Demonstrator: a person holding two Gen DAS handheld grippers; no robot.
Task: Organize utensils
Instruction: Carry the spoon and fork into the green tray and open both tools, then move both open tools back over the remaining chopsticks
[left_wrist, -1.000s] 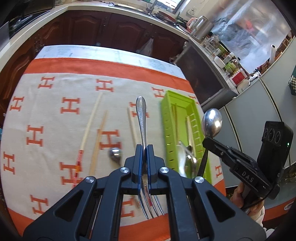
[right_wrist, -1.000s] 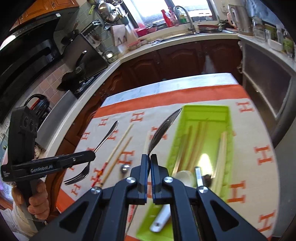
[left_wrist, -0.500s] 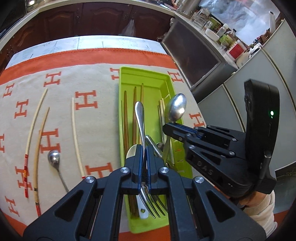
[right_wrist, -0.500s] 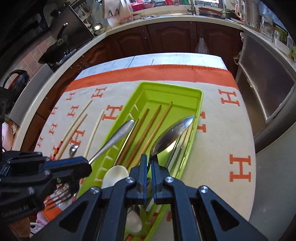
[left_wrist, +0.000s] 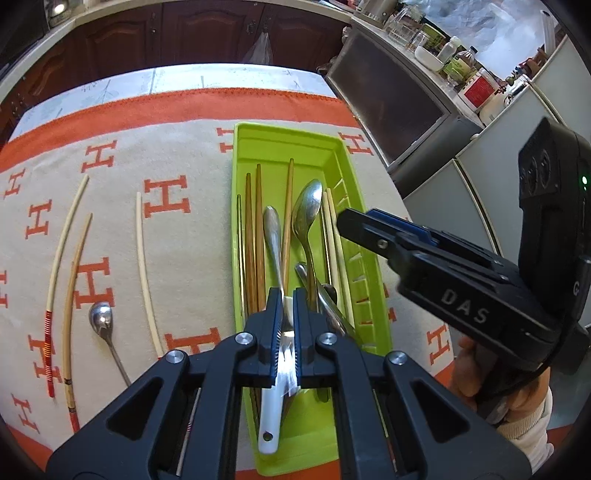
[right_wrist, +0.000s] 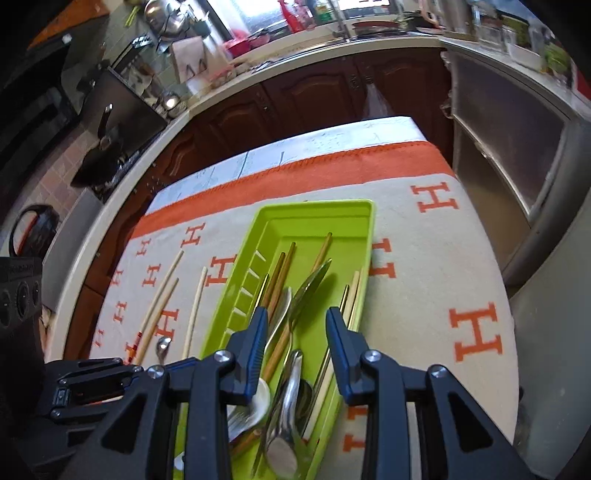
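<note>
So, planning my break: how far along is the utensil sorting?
Done: silver fork, large silver spoon and brown chopsticks lie in the lime-green plastic tray. In hand: the right hand-held gripper is open, empty. Left: three pale chopsticks and a small metal spoon outside it.
</note>
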